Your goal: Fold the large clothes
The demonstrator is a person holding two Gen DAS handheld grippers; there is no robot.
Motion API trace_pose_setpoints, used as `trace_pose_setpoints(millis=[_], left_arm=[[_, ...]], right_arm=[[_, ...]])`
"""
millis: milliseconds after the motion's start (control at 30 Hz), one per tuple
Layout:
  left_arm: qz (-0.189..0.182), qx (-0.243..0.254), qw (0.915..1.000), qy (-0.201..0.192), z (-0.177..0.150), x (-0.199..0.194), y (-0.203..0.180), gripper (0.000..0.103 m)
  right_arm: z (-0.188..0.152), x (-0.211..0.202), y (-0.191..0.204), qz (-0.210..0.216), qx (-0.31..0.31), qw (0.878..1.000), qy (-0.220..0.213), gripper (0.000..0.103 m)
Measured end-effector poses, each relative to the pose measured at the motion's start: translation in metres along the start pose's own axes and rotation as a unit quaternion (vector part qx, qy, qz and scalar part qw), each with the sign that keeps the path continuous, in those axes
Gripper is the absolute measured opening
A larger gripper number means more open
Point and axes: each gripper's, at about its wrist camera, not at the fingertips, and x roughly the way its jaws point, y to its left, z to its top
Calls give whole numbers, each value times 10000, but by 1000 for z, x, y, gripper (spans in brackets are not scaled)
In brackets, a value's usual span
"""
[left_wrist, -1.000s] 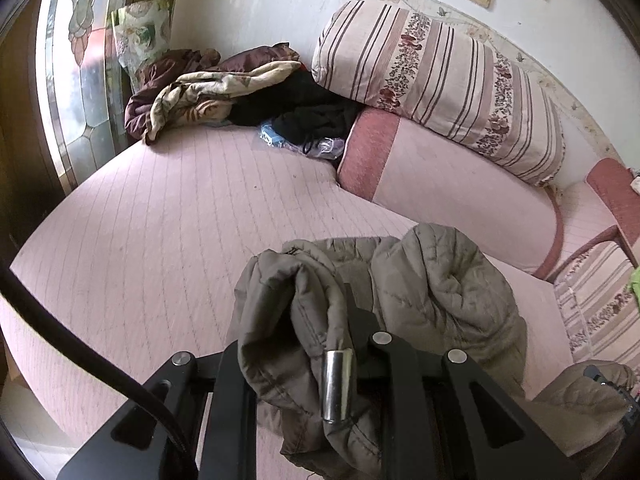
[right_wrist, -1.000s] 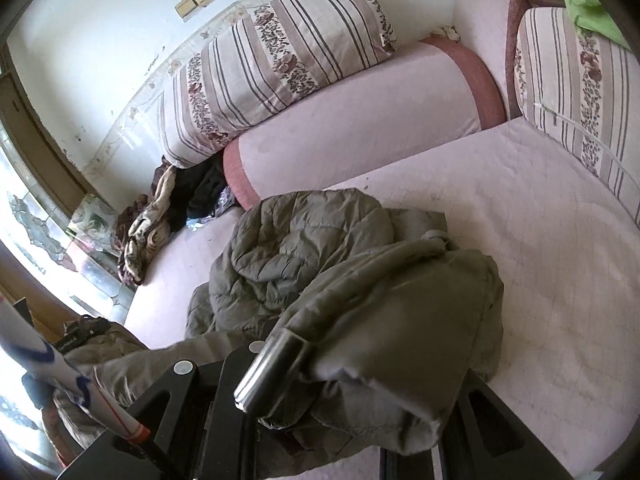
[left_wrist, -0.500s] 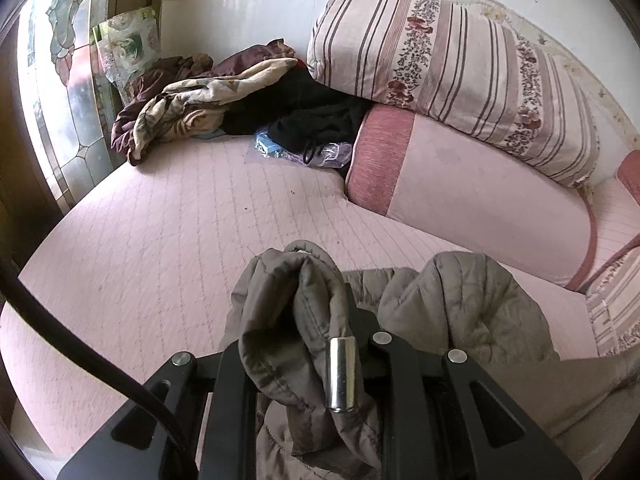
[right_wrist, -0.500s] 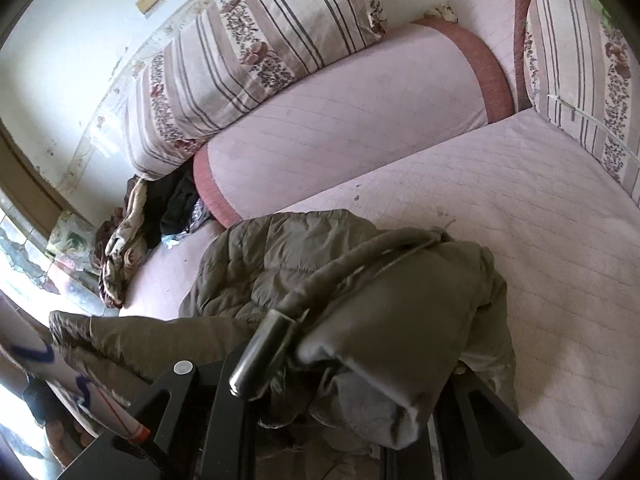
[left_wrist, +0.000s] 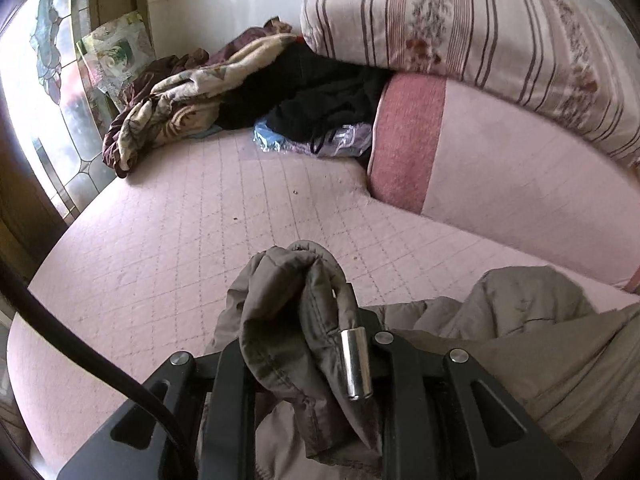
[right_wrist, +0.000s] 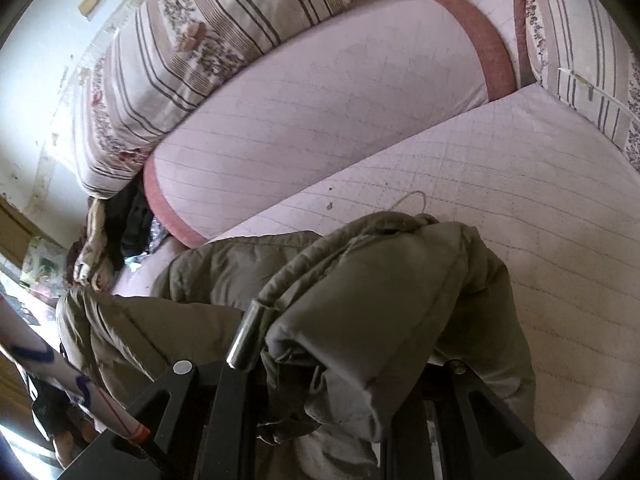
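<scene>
An olive-grey quilted jacket (left_wrist: 520, 320) hangs between my two grippers above the pink quilted bed (left_wrist: 160, 248). My left gripper (left_wrist: 316, 360) is shut on a bunched edge of the jacket, with a metal cord end (left_wrist: 356, 364) hanging beside it. My right gripper (right_wrist: 332, 364) is shut on another bunched edge of the jacket (right_wrist: 380, 280), with a second metal cord end (right_wrist: 244, 336) at its left. The cloth covers the fingertips in both views. The jacket's middle sags toward the bed (right_wrist: 520, 184).
A pink bolster (left_wrist: 500, 168) and a striped floral cushion (left_wrist: 460, 20) lie along the wall. A pile of blankets and dark clothes (left_wrist: 224, 96) sits at the bed's far left corner by a stained-glass window (left_wrist: 52, 60). Another striped cushion (right_wrist: 580, 40) stands at the right.
Both grippers have moved forward and lower toward the bolster, carrying the jacket. The jacket's body has dropped lower and stretched out between them.
</scene>
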Motion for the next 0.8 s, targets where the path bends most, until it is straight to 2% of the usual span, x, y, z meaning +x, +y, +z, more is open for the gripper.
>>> trace_pose_setpoints(millis=[133, 267, 567, 667, 733, 800], left_arm=[[116, 24, 9998, 158, -4, 29, -7, 23], [83, -133, 9988, 457, -6, 59, -6, 25], [240, -13, 9981, 566, -10, 87, -23, 29], [106, -50, 9974, 717, -11, 95, -22, 34], [-81, -183, 9969, 767, -10, 95, -15, 37], [-327, -246, 9944, 978, -4, 92, -8, 40]], right_arm=[[6, 28, -1, -144, -15, 9999, 27, 21], [7, 54, -8, -225, 107, 9996, 109, 22], [6, 84, -16, -194, 154, 9997, 77, 22], [4, 83, -16, -227, 114, 9997, -5, 23], [2, 83, -18, -210, 142, 9997, -32, 23], [4, 83, -18, -210, 161, 9996, 22, 24]])
